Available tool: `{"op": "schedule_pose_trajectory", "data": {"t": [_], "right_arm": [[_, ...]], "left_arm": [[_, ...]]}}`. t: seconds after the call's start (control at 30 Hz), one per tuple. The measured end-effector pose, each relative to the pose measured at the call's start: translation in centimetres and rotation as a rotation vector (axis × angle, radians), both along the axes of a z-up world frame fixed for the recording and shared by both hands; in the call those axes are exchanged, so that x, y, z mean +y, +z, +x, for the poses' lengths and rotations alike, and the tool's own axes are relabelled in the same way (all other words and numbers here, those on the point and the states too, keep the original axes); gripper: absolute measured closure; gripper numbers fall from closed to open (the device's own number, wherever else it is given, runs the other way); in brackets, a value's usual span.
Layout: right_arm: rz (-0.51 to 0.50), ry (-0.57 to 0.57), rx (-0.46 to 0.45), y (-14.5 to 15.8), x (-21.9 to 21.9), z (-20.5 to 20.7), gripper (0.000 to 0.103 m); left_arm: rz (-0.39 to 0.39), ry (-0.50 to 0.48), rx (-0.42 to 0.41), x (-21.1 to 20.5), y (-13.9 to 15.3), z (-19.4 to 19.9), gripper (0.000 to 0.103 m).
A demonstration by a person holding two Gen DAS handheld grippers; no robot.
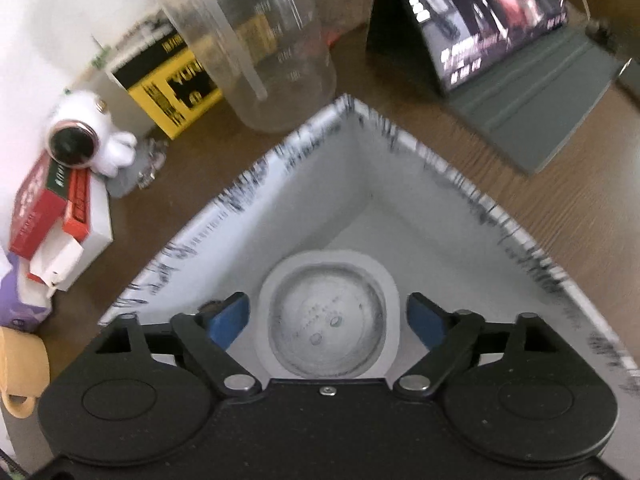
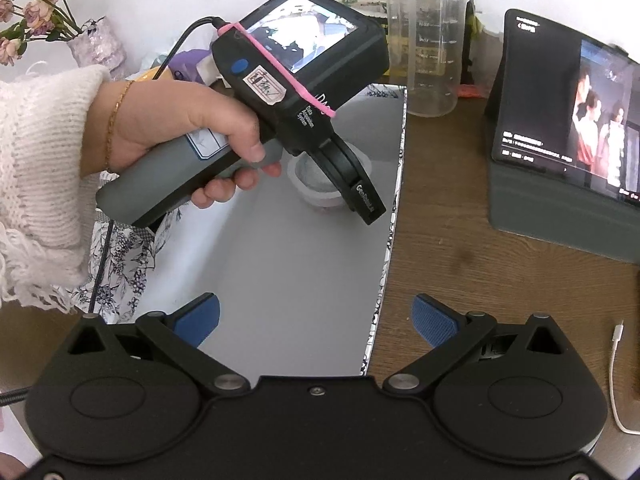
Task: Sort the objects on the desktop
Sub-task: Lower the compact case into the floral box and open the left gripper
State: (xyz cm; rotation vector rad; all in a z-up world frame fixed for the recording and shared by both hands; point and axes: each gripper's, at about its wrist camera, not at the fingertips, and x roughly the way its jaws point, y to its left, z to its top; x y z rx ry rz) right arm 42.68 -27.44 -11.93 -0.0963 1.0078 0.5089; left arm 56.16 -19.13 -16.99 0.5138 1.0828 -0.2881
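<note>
A small white plastic cup (image 1: 329, 316) stands on the floor of a white storage box (image 1: 360, 184) with a floral-patterned rim. My left gripper (image 1: 328, 318) is open above the cup, its blue pads either side of it without touching. In the right wrist view the same cup (image 2: 316, 184) shows under the left gripper (image 2: 360, 192), held by a hand in a white knitted sleeve. My right gripper (image 2: 316, 320) is open and empty over the near part of the box (image 2: 280, 264).
A clear measuring jug (image 1: 256, 40) and a yellow-black box (image 1: 172, 80) stand behind the storage box. An astronaut figure (image 1: 88, 136), red-white cartons (image 1: 52, 208) and a tape roll (image 1: 20, 368) lie left. A tablet on a green stand (image 2: 568, 120) is right, a white cable (image 2: 616, 368) near it.
</note>
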Motion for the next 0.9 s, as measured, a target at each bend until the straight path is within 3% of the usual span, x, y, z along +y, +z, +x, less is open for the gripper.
{"op": "schedule_pose_trajectory", "data": {"t": [0.2,0.5,0.67,0.9], "right_arm": [[0.014,-0.018,-0.058,1.7,-0.6,-1.2,0.000],[0.074,-0.029,-0.168,6.4,-2.4,-6.7,0.000],[0.088,-0.015,-0.208,8.4,-3.1,-11.6,0.000],[0.075,0.026,-0.228,9.2,-3.7,-18.8,0.000]], "left_arm": [[-0.060,0.033,-0.117,1.2,5.3,-2.9,0.006],[-0.252,0.114,-0.302,6.4,15.1,-14.6,0.000],[-0.312,0.168,-0.389,8.7,17.0,-23.6,0.000],[-0.356,0.291,-0.439,11.3,16.4,-34.9,0.000]]}}
